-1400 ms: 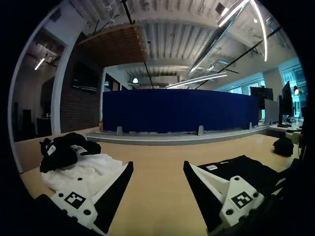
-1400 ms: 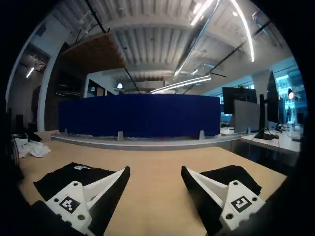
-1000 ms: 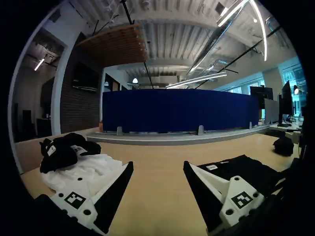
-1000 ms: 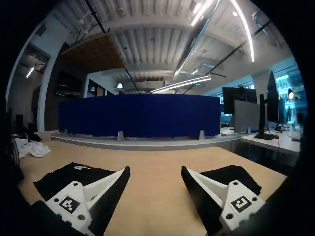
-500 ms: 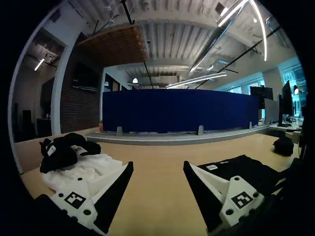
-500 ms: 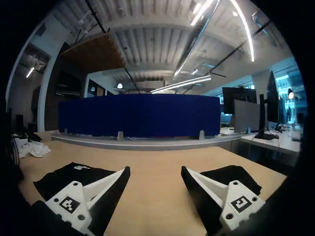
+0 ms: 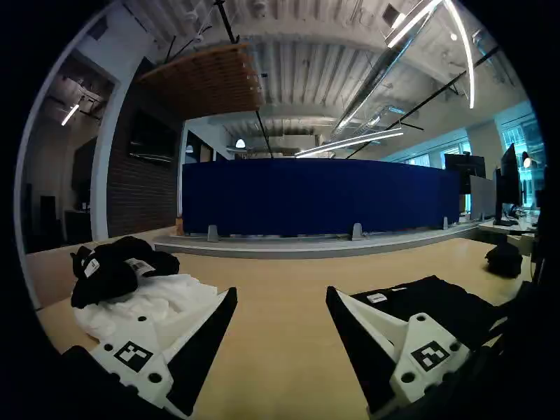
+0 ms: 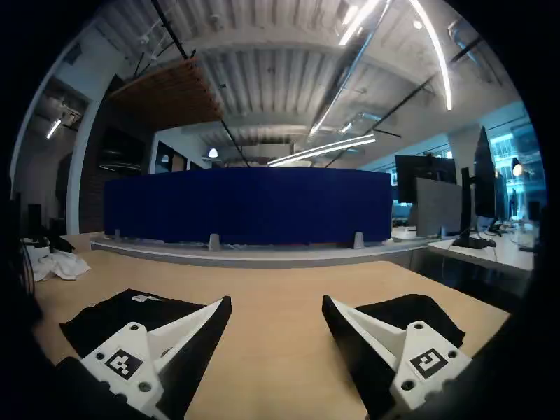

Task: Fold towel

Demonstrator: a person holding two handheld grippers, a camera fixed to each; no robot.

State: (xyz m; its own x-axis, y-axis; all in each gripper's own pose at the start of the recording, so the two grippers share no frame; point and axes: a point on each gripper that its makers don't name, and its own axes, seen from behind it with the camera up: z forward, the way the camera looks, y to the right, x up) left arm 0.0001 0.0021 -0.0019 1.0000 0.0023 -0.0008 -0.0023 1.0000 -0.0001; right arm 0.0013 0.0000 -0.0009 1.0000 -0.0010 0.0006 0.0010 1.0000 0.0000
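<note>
Both grippers are sitting low over the wooden bench [image 7: 280,269], pointed at the long blue partition [image 7: 315,196] that runs along its far edge. The left gripper [image 7: 281,289] has its jaws spread wide with nothing between them but bare wood, and the right gripper [image 8: 276,299] is the same, jaws wide apart and empty. The black towel [image 7: 437,297] lies flat on the bench well short of the partition, with a small white tag on the edge facing it. In the left gripper view it's off toward the partition's right end; in the right gripper view it's toward the left end. A heap of white and black cloths [image 7: 136,290] sits out past the partition's left end, on the near side. A smaller folded black cloth [image 8: 413,313] lies toward the right end, also well short of the partition.
</note>
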